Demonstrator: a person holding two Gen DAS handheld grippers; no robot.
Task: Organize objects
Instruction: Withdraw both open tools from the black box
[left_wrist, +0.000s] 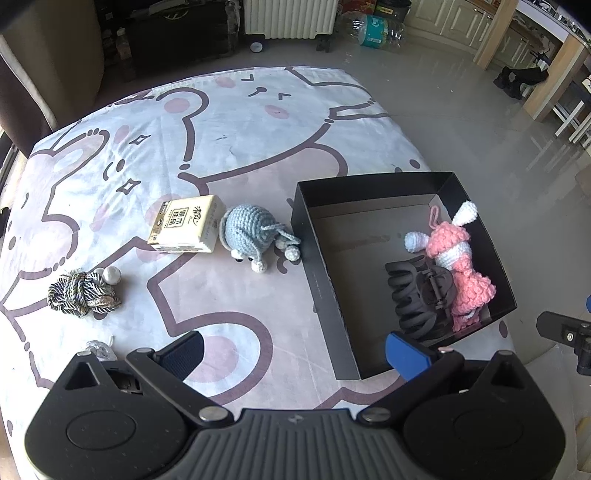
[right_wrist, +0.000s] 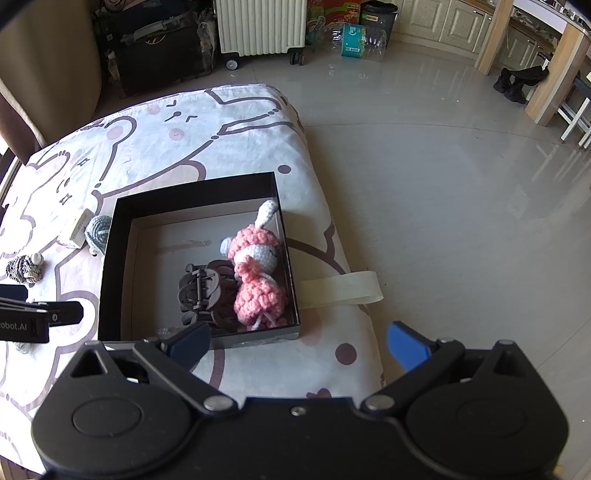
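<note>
A black open box (left_wrist: 325, 273) (right_wrist: 110, 266) sits on the table's right side. In it lie a pink crochet bunny (left_wrist: 461, 266) (right_wrist: 258, 273) and a black hair claw (left_wrist: 417, 299) (right_wrist: 203, 291). Left of the box lie a blue crochet elephant (left_wrist: 251, 232) (right_wrist: 98, 229), a tissue pack (left_wrist: 186, 223) (right_wrist: 79, 227) and a coiled rope bundle (left_wrist: 83, 293) (right_wrist: 24, 269). My left gripper (left_wrist: 295, 350) is open and empty, above the box's near left corner. My right gripper (right_wrist: 299, 343) is open and empty, at the box's near right corner.
The table wears a white cloth with pink bear drawings (left_wrist: 221, 129). Its right edge (right_wrist: 332, 221) drops to a tiled floor. A small silvery object (left_wrist: 98, 349) lies by my left finger. A pale strap (right_wrist: 340, 290) hangs off the table edge. A radiator (right_wrist: 260, 26) stands beyond.
</note>
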